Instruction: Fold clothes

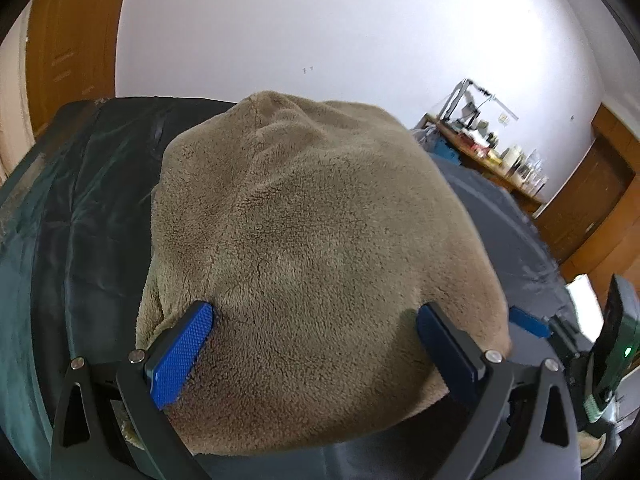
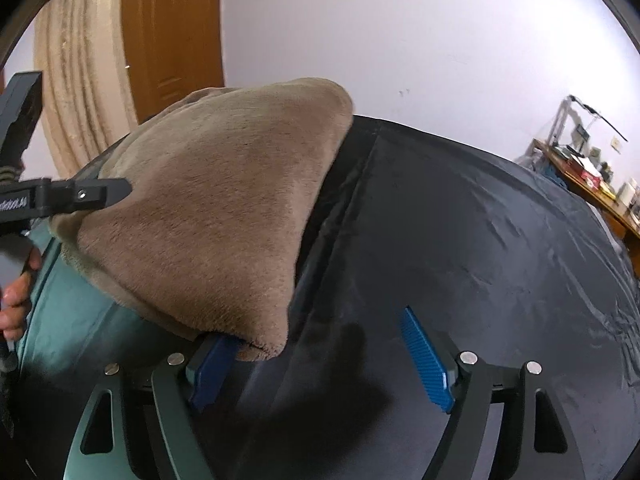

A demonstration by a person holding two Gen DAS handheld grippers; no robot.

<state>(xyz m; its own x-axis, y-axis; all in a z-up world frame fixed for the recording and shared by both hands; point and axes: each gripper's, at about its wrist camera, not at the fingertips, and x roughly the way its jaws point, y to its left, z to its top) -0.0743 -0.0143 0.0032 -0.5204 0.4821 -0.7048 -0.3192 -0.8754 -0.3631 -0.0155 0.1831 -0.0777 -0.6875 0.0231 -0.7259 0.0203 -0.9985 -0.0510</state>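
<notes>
Blue-padded left gripper (image 1: 314, 344): we log its tongs spread wide, straddling the near edge of the tan fleece garment (image 1: 312, 240). Right gripper (image 2: 320, 354): tongs likewise spread, left pad tucked under the garment's near corner. Garment lies folded on our dark bed cover (image 2: 460, 240). Beyond: wooden door (image 2: 172, 32), cluttered desk (image 1: 492, 156), white wall (image 1: 320, 24).

Both wrist cameras are sitting low and close, looking forward across the dark cloth-covered bed (image 1: 80, 216) toward the white wall at 12 o'clock. Both are sharing the folded tan fleece garment (image 1: 312, 240) and the cluttered wooden desk (image 2: 588, 184) at 2 o'clock.
</notes>
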